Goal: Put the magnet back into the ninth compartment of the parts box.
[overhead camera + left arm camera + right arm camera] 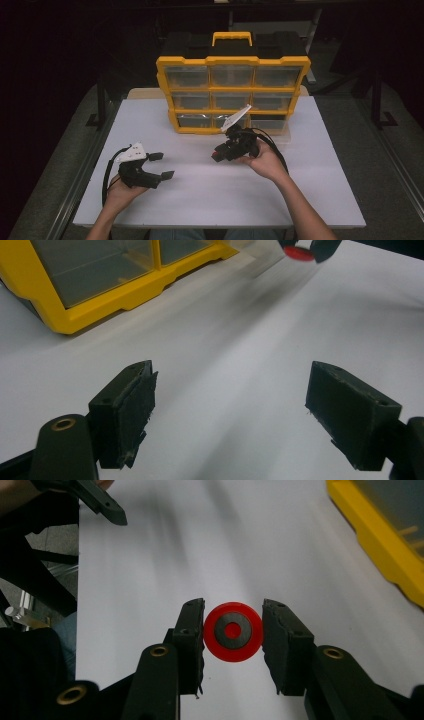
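right gripper view: right gripper (233, 632) jaws pinch red disc (233, 631) by edge; may slip. left gripper (230, 410) jaws apart, empty, at 8 o'clock of table (310, 165).

Counts on the white table

One yellow drawer organizer (233, 95) with nine clear drawers in three rows of three, and one yellow carry handle (232, 38) on top. One red disc (233, 631) with a dark ring. Two handheld grippers: the left gripper (161, 165) and the right gripper (233, 640), each with two black jaws. One white table (210, 195).
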Motion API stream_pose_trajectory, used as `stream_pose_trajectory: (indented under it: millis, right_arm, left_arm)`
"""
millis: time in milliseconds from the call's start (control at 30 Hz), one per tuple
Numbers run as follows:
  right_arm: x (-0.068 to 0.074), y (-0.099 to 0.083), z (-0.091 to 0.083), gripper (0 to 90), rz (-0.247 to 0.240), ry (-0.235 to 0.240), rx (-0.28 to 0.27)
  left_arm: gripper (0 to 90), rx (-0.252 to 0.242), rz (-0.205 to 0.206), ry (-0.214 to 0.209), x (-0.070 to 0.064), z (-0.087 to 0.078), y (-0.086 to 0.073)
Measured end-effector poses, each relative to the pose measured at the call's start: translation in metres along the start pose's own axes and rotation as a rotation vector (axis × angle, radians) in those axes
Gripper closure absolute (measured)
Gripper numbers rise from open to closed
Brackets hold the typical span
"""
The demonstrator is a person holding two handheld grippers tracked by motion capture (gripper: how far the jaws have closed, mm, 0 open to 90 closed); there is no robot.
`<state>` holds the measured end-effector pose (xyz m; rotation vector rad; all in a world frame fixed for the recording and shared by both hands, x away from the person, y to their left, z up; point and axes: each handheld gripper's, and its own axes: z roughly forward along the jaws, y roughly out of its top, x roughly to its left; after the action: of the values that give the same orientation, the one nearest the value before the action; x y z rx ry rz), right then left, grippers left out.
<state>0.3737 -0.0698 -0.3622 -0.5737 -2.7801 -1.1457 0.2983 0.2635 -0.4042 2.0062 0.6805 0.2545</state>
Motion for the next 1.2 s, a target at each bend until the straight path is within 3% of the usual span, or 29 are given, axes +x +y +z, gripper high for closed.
stream_pose_trajectory:
  millis: [267, 333, 400, 433, 800, 900, 1200]
  right_arm:
    - [-0.004, 0.01, -0.021, 61.0, 0.004, 0.002, -0.029]
    - [-0.006, 0.012, -0.026, 61.0, 0.014, 0.006, -0.039]
    - [-0.009, 0.014, -0.031, 61.1, 0.0, -0.002, -0.049]
    - [-0.008, 0.015, -0.034, 61.0, 0.015, 0.005, -0.054]
    - [-0.016, 0.026, -0.064, 61.1, -0.001, -0.03, -0.078]
    - [-0.015, 0.028, -0.073, 61.1, 0.02, -0.035, -0.08]
    - [-0.02, 0.032, -0.094, 61.1, 0.024, -0.066, -0.09]
  left_arm:
    - [19.7, 0.012, -0.002, -0.001, 0.0, -0.001, 0.001]
    - [19.7, 0.005, 0.022, 0.001, 0.002, -0.001, 0.001]
    - [19.7, 0.001, 0.007, 0.0, 0.001, -0.001, 0.001]
    - [19.7, 0.003, 0.012, 0.0, 0.001, -0.001, 0.001]
    - [19.7, 0.006, 0.014, 0.0, 0.001, -0.001, 0.001]
    - [19.7, 0.005, 0.014, -0.001, 0.001, -0.001, 0.001]
    - [19.7, 0.005, 0.014, -0.001, 0.001, -0.001, 0.001]
